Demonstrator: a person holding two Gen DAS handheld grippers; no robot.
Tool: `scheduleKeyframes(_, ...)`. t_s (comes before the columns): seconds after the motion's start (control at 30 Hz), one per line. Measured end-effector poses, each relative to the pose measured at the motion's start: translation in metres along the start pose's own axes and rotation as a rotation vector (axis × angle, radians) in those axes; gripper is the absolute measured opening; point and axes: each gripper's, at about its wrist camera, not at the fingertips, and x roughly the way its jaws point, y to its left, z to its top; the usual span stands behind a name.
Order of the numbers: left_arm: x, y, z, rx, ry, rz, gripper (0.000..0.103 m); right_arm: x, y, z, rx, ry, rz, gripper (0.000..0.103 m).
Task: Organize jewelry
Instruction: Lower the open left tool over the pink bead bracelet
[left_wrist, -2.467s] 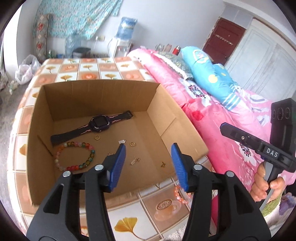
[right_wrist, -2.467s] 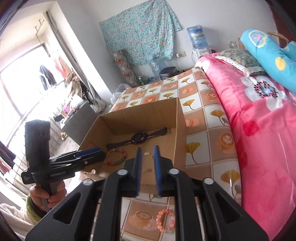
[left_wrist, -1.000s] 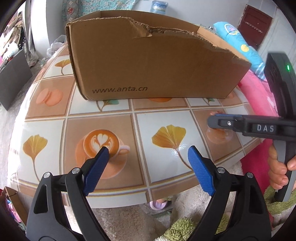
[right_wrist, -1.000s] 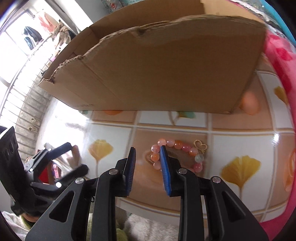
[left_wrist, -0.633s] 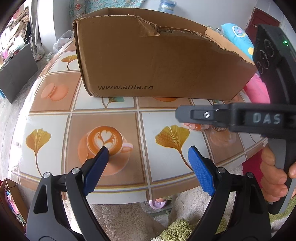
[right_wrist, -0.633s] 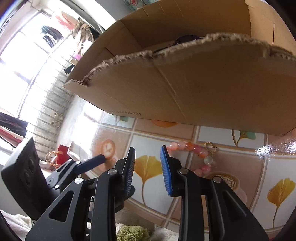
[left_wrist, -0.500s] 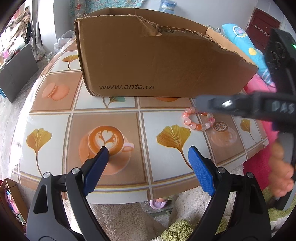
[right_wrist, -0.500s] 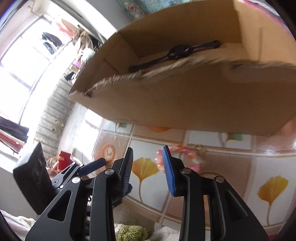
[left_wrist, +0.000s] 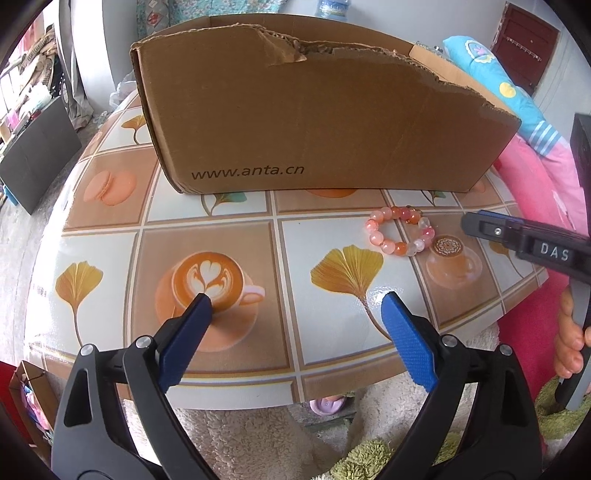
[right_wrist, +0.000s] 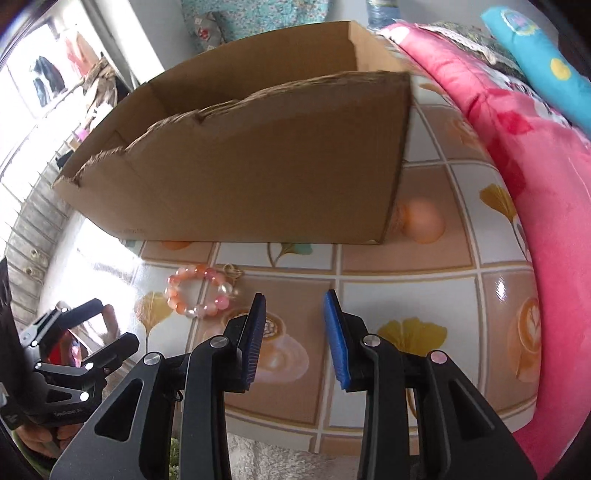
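Left wrist view showed the left gripper with its blue pads spread wide and still parting, nothing between them, poised above the tiled tablecloth near its front edge. Right wrist view showed the right gripper with a moderate gap between its pads, also empty, pointing down at the cloth. The beaded bracelet lay flat on the cloth, well left of the right gripper's pads and untouched, just in front of the cardboard box. That box stood upright with a torn top edge and printed lettering on its near wall. A pink bedcover ran along the table's right side.
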Motion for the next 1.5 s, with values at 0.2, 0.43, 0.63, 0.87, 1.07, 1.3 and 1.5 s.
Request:
scheduleKeyframes(0.2,0.003,-0.001,0.0,0.013,0.001,0.014,0.091,0.009,0.024,0.012,-0.027,-0.005,0.048,0.032)
scheduleKeyframes(0.43,0.004,-0.005,0.001,0.018,0.005,0.02,0.093,0.016,0.029,0.019,-0.034,0.016,0.078,0.032)
scheduleKeyframes(0.63,0.006,-0.007,0.001,0.029,0.004,0.032,0.094,0.023,0.027,0.009,-0.007,0.071,0.199,0.032)
scheduleKeyframes(0.87,0.006,-0.009,0.001,0.038,0.003,0.041,0.094,0.026,0.036,0.004,0.021,0.099,0.305,0.032)
scheduleKeyframes(1.07,0.007,-0.011,0.001,0.038,0.004,0.046,0.094,0.022,0.026,0.006,0.051,0.083,0.3,0.032)
scheduleKeyframes(1.3,0.01,-0.014,0.001,0.041,0.01,0.068,0.094,0.018,0.007,0.002,0.099,0.061,0.261,0.036)
scheduleKeyframes(1.5,0.011,-0.02,0.001,0.047,0.019,0.095,0.094,0.01,-0.006,-0.003,0.121,0.031,0.25,0.054)
